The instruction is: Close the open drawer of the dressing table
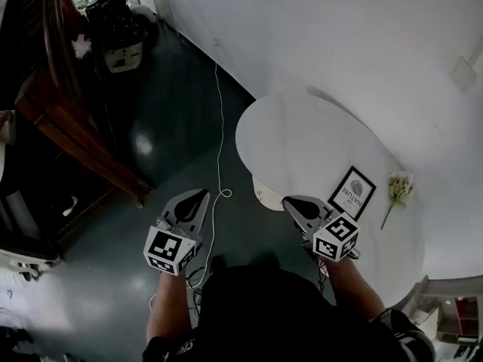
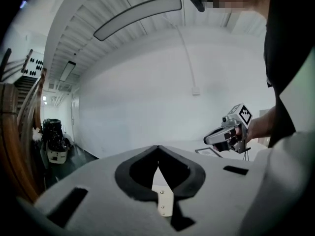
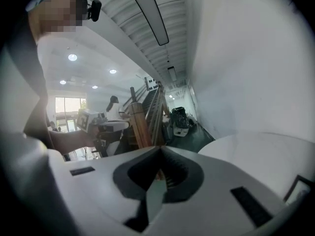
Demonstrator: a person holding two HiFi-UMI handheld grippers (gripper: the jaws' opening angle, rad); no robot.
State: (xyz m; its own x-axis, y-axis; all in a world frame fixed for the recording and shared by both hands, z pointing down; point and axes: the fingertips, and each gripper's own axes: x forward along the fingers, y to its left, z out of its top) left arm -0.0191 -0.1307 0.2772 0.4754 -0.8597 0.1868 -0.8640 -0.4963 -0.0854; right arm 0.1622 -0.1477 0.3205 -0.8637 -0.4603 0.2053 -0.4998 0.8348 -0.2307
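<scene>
The white oval top of the dressing table stands against the white wall, ahead and to the right. A pale rounded part shows under its near edge; whether it is the drawer I cannot tell. My left gripper is held up over the dark floor, left of the table, shut with nothing in it. Over the table's near edge my right gripper is also shut and empty. Each one shows in the other's view: the right gripper and the left gripper.
A framed picture and a sprig of pale flowers lie on the table top. A white cord runs across the dark floor. Wooden stairs and a black cart stand at the left. A person is far off.
</scene>
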